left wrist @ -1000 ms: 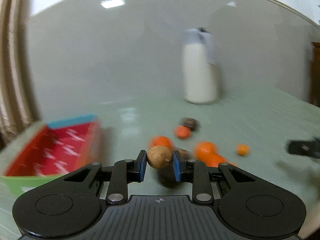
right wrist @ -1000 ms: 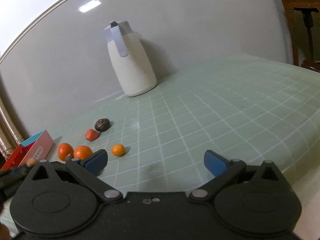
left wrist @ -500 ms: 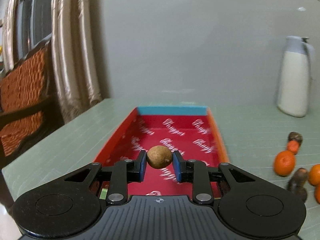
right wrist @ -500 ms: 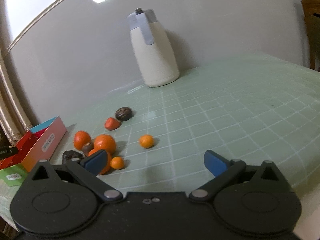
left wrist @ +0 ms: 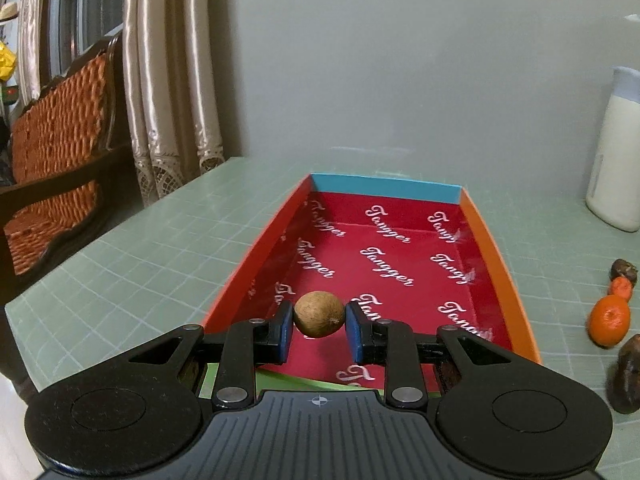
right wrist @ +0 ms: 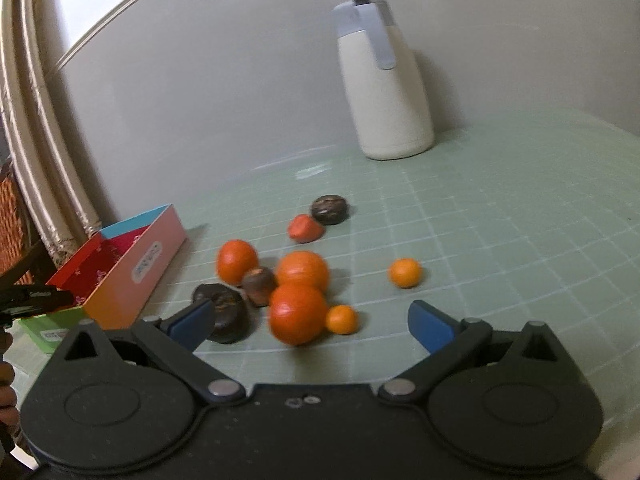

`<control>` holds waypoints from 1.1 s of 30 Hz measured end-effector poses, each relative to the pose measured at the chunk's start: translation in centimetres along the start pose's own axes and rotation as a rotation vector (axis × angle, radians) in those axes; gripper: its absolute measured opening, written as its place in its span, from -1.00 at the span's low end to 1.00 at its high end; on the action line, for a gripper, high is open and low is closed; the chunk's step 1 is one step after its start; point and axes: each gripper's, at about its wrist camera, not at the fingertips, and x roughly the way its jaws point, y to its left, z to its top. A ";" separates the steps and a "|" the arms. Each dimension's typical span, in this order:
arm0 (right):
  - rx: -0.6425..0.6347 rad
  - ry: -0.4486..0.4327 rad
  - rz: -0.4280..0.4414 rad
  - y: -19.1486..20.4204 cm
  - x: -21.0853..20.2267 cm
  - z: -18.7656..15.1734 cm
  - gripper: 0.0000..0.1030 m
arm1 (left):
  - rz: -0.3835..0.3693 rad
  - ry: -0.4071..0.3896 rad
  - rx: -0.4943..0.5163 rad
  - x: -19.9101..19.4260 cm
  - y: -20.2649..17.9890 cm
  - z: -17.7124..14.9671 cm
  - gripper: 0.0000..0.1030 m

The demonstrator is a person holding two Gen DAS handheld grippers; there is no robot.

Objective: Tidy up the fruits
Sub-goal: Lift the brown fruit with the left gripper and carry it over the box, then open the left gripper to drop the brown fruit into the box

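Observation:
My left gripper (left wrist: 319, 326) is shut on a small round brown fruit (left wrist: 319, 314), held just above the near end of a long box (left wrist: 496, 264) with a red printed floor. In the right wrist view that box (right wrist: 138, 266) sits at the left, and the left gripper shows as a dark shape at the far left edge. My right gripper (right wrist: 311, 322) is open, hovering near a pile of fruit: three large oranges (right wrist: 298, 312), two small ones (right wrist: 405, 273), dark brown fruits (right wrist: 226, 312) and a red piece (right wrist: 305, 229).
A cream thermos jug (right wrist: 382, 80) stands by the wall behind the fruit. The pale green gridded table (left wrist: 120, 280) ends at the left, where a woven wooden chair (left wrist: 52, 152) and curtains (left wrist: 168, 80) stand. A person's hand shows at the right view's lower left edge.
The left gripper swung left with the brown fruit, from over the fruit pile to over the box. The right gripper moved left, bringing the fruit pile between its fingers' line of view.

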 end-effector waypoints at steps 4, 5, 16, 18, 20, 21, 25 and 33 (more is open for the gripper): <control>-0.015 0.011 0.020 1.3 0.7 -0.1 1.00 | 0.018 0.001 0.016 0.2 0.1 -0.1 -0.45; -0.020 0.012 0.024 1.4 0.9 -0.1 1.00 | 0.023 0.001 0.016 0.3 0.2 -0.1 -0.45; -0.069 0.003 0.028 2.4 1.2 -0.1 1.00 | 0.048 0.003 0.007 0.3 1.2 0.1 -0.43; -0.071 0.000 0.031 2.4 1.2 -0.1 1.00 | 0.044 0.005 -0.002 0.2 1.4 0.1 -0.37; -0.076 -0.003 0.032 2.5 1.2 -0.1 1.00 | 0.028 0.009 -0.006 0.0 1.3 0.0 -0.05; -0.080 -0.005 0.033 2.6 1.2 -0.1 1.00 | 0.014 0.011 -0.009 -0.1 1.2 0.0 0.16; -0.107 -0.015 0.038 3.1 1.1 -0.2 1.00 | 0.024 -0.037 0.018 -1.4 0.3 -0.2 0.59; -0.141 -0.061 0.006 2.4 0.0 0.1 1.00 | -0.049 -0.117 0.006 -3.9 -0.4 -0.3 0.95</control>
